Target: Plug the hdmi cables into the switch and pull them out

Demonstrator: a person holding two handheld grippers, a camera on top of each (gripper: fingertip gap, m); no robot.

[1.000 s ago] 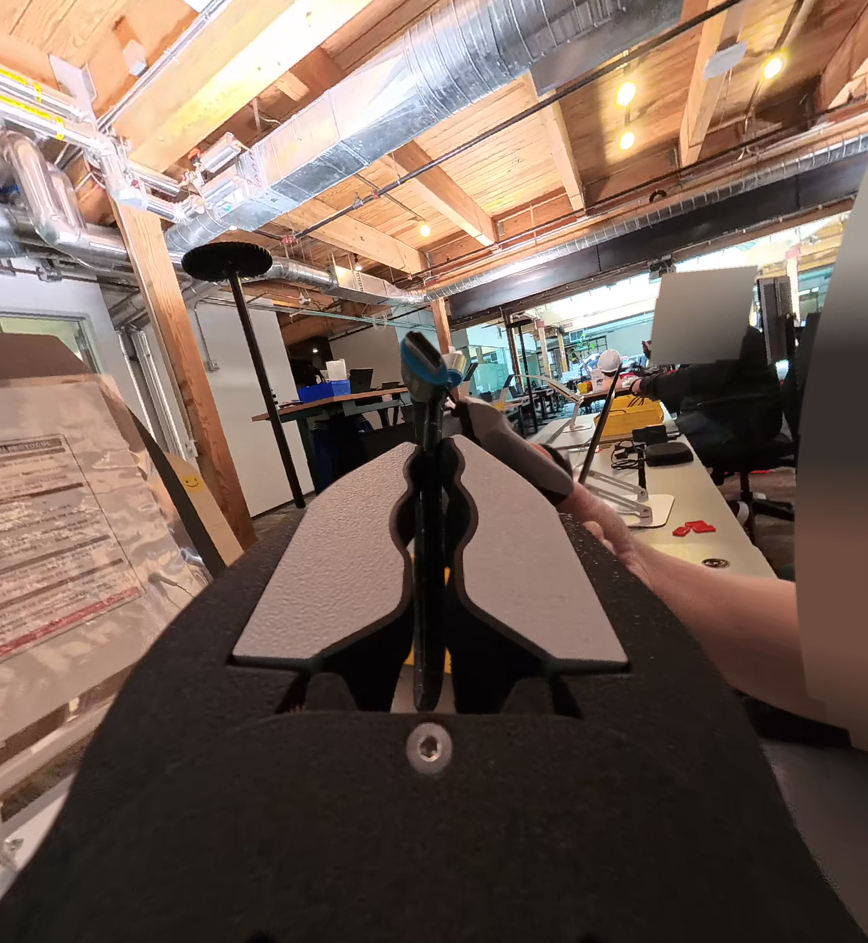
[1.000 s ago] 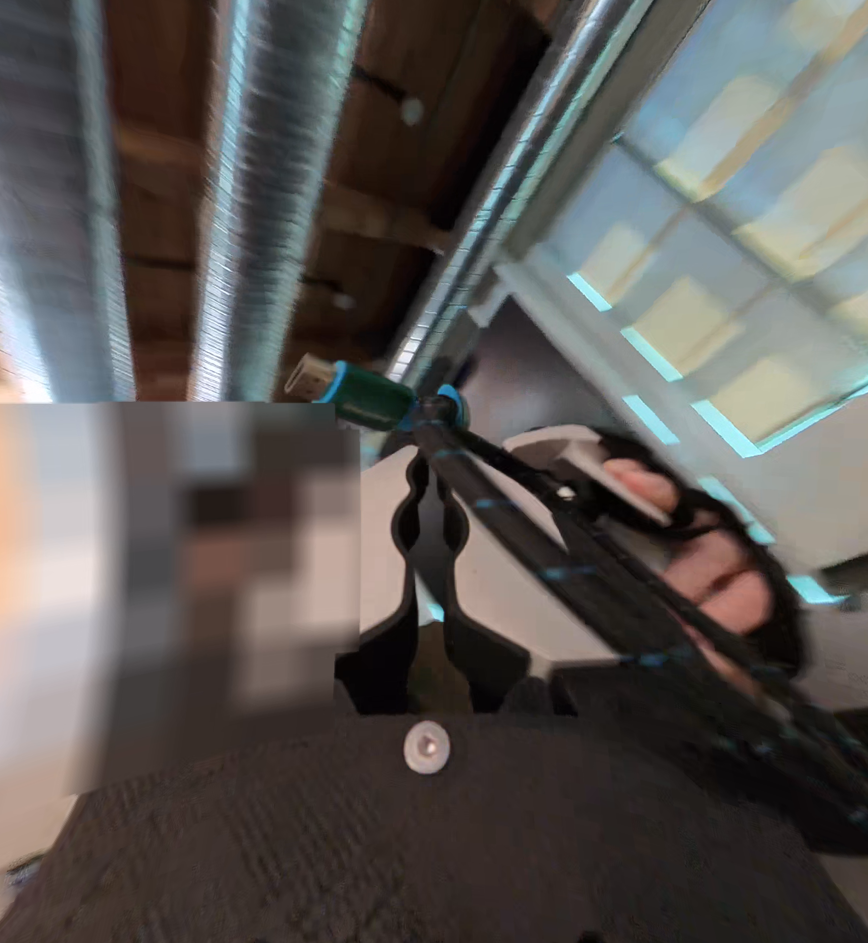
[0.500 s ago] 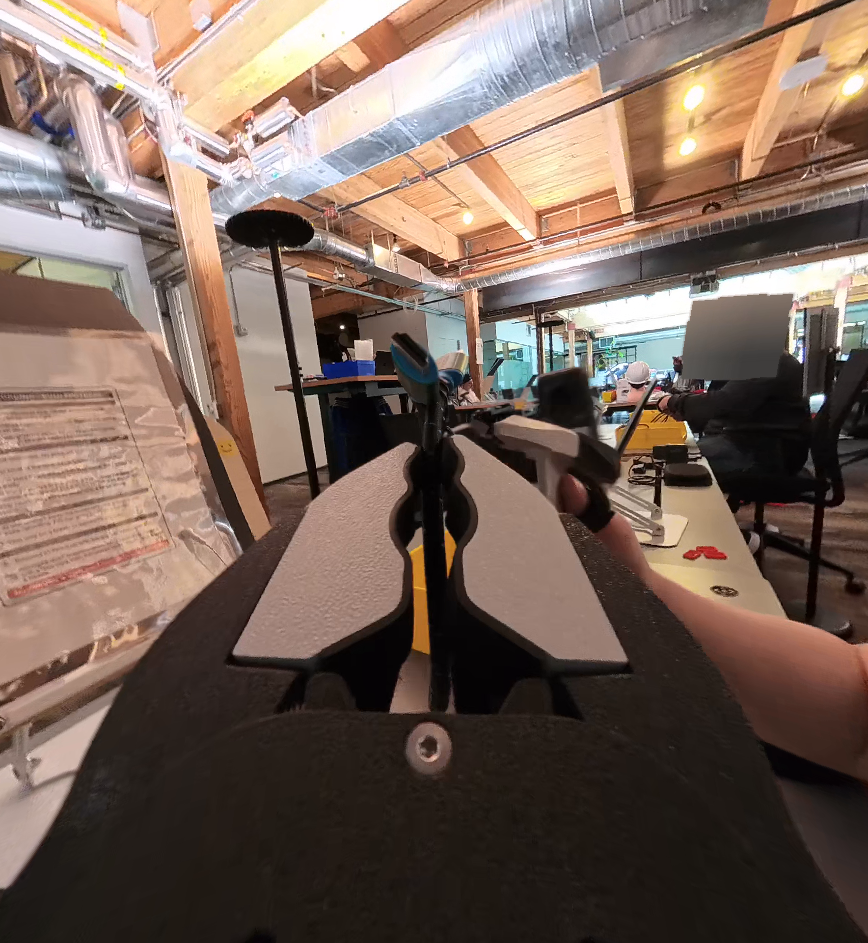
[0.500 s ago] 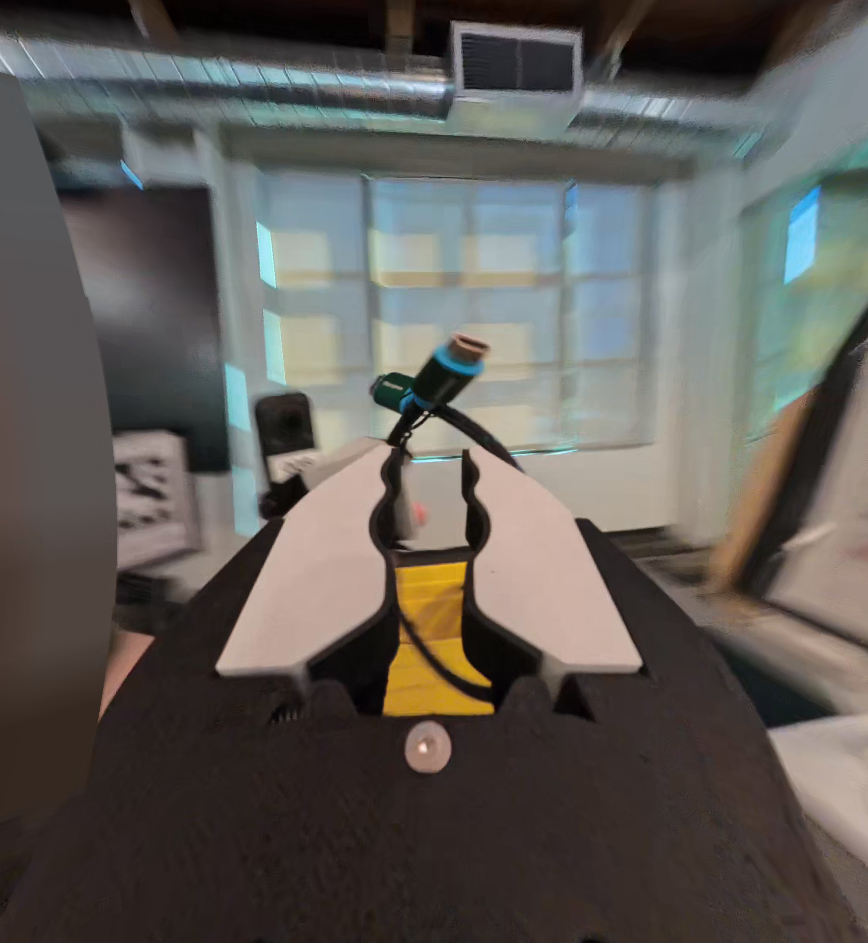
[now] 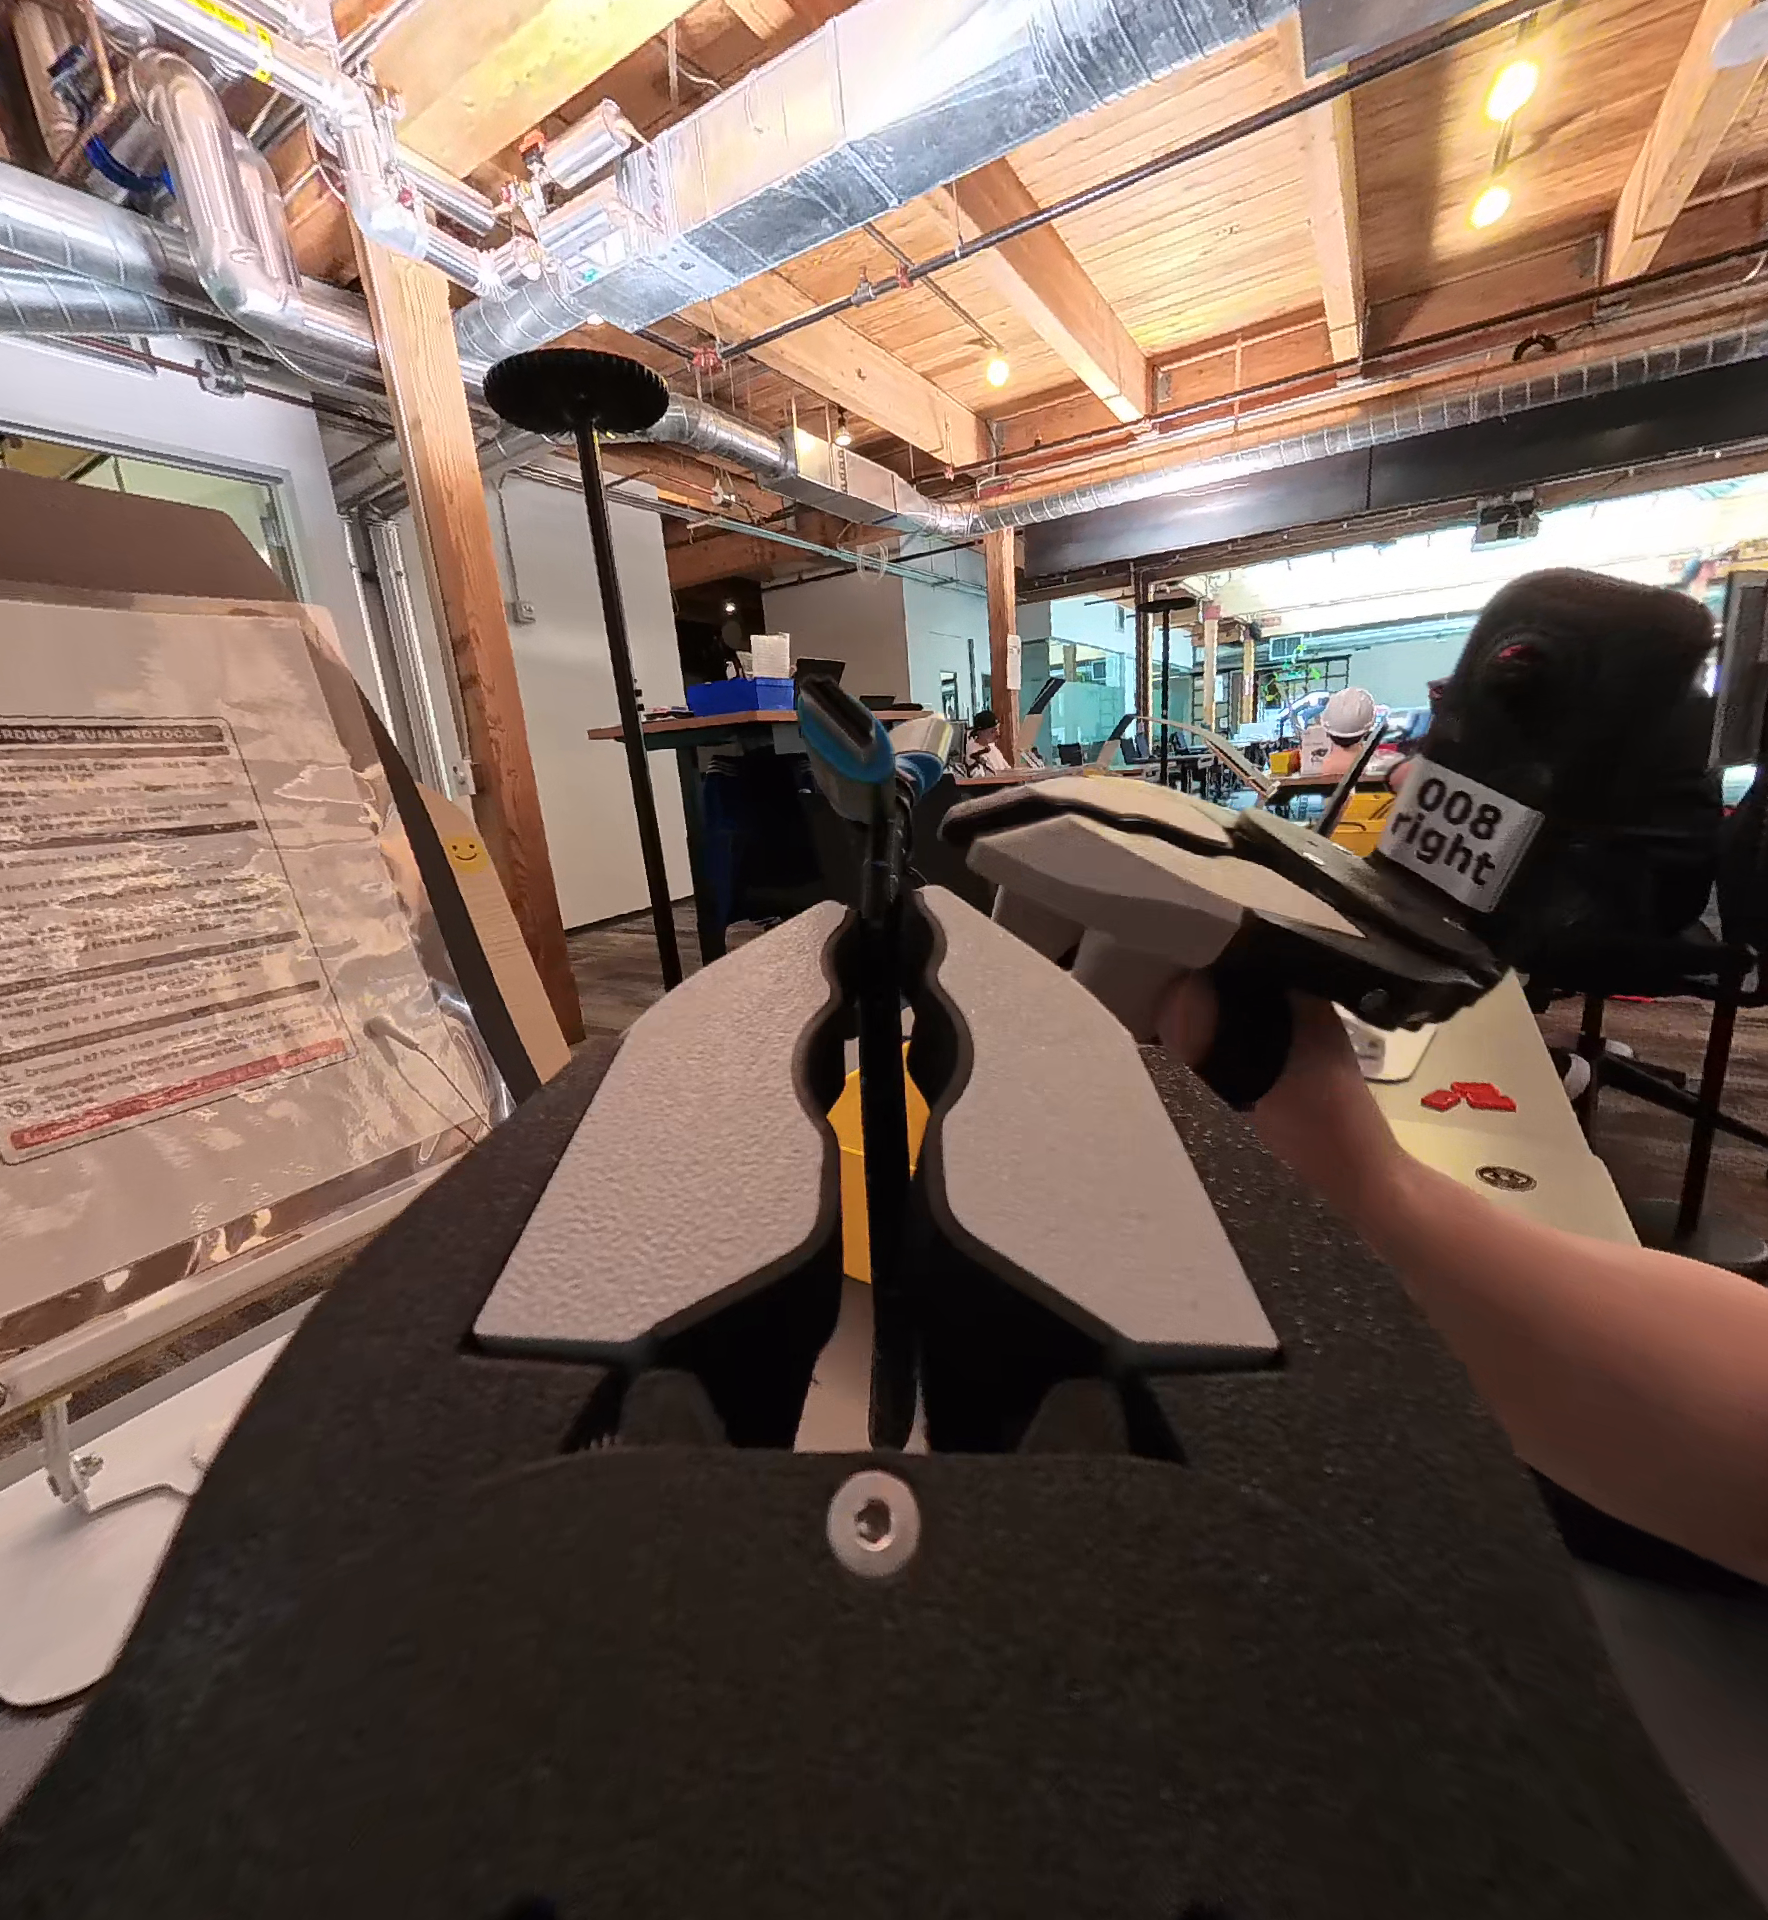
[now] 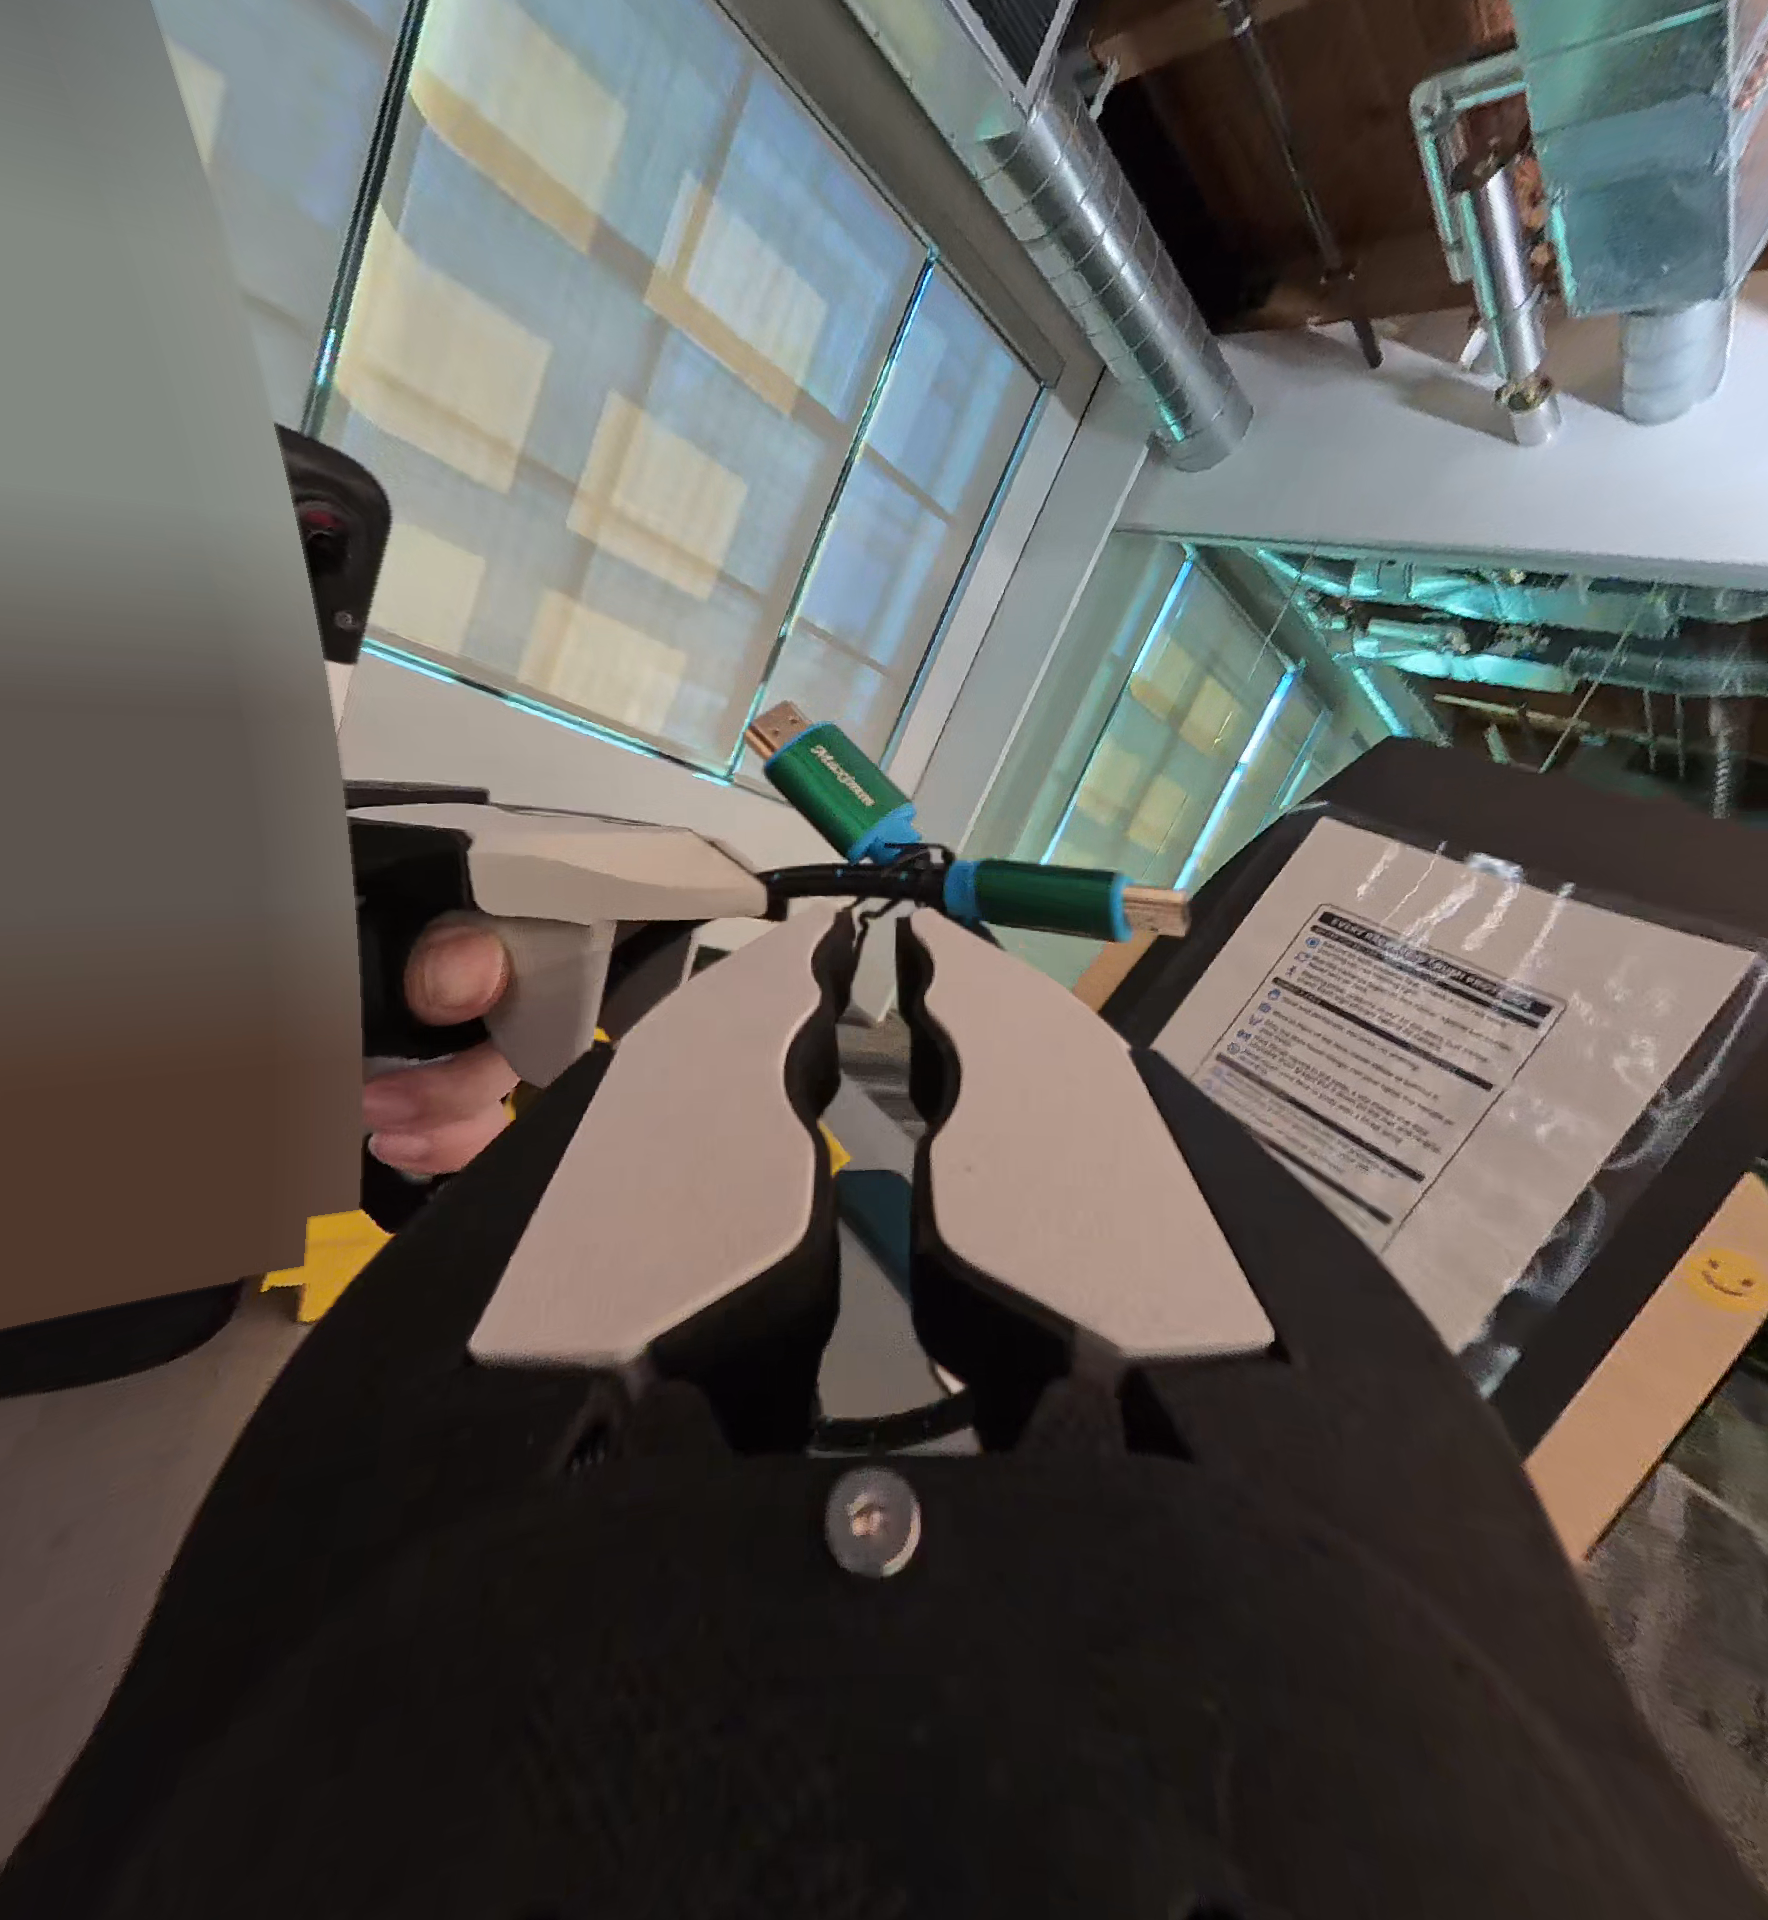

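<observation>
Left gripper (image 5: 885,920) clenched on black HDMI cable (image 5: 885,1143), held upright in mid-air, blue-collared plug (image 5: 844,758) jutting just above the fingertips. Right gripper (image 6: 872,928) just beside it, tips narrowly parted at the cable crossing; unclear whether pinching the cable. From the right wrist view, green plug (image 6: 836,795) angled up-left, second green plug (image 6: 1051,899) pointing right, both at the crossing. Laminated sheet (image 5: 132,935) on a stand to the left.
</observation>
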